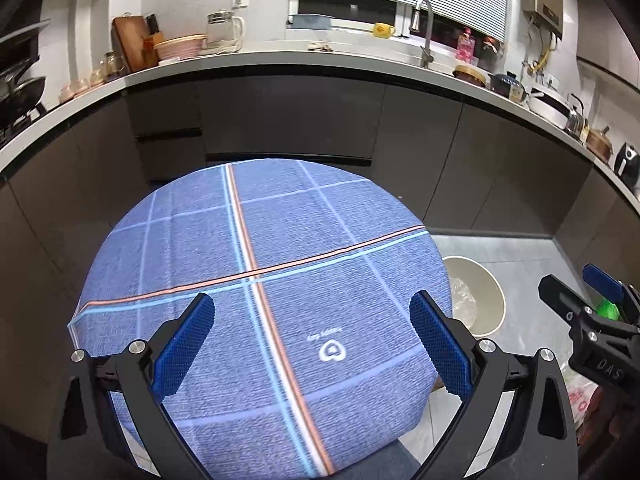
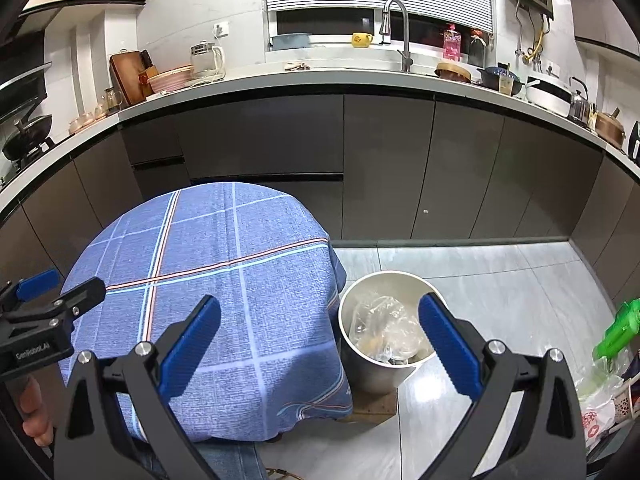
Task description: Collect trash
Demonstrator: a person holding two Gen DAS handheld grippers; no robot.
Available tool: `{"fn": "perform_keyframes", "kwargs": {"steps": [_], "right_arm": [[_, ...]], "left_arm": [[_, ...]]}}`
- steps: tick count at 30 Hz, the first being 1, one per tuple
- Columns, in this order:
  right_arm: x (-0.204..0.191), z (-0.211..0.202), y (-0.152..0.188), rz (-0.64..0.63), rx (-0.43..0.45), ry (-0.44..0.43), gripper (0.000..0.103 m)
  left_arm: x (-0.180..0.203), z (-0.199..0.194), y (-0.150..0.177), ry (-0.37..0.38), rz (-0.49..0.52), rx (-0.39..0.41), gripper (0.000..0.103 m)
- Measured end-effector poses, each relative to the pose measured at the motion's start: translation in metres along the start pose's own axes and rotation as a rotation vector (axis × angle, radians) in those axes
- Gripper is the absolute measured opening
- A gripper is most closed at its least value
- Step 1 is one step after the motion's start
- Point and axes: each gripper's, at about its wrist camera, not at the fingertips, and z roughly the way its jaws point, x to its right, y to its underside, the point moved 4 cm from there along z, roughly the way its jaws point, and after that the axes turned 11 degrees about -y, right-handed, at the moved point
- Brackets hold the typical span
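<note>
A white trash bin (image 2: 374, 372) stands on the floor right of a small round table under a blue checked cloth (image 2: 224, 280). Crumpled clear plastic (image 2: 382, 326) lies inside the bin. The bin also shows in the left wrist view (image 1: 486, 292). My left gripper (image 1: 312, 344) is open and empty above the cloth (image 1: 256, 240). My right gripper (image 2: 320, 344) is open and empty, between the table's right edge and the bin. It also appears in the left wrist view (image 1: 580, 292).
Dark kitchen cabinets (image 2: 384, 168) under a cluttered white countertop (image 2: 280, 76) curve behind the table. Grey tiled floor (image 2: 500, 280) lies around the bin. A green spray bottle (image 2: 618, 328) and plastic bags (image 2: 596, 408) sit at the far right.
</note>
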Motion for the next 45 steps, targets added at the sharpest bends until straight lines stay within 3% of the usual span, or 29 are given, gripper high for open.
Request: {"fn": "perform_keyframes", "kwargs": {"steps": [11,45], "right_arm": [[-0.026,-0.002,-0.002,-0.047,-0.007,0.011,0.099],[-0.021,-0.003,-0.002,-0.040,-0.002,0.008,0.099]], "left_arm": [[-0.023,-0.005,0.012,0.001,-0.028,-0.003,0.094],[-0.017,-0.006,0.012,0.019,-0.018,-0.008,0.094]]}}
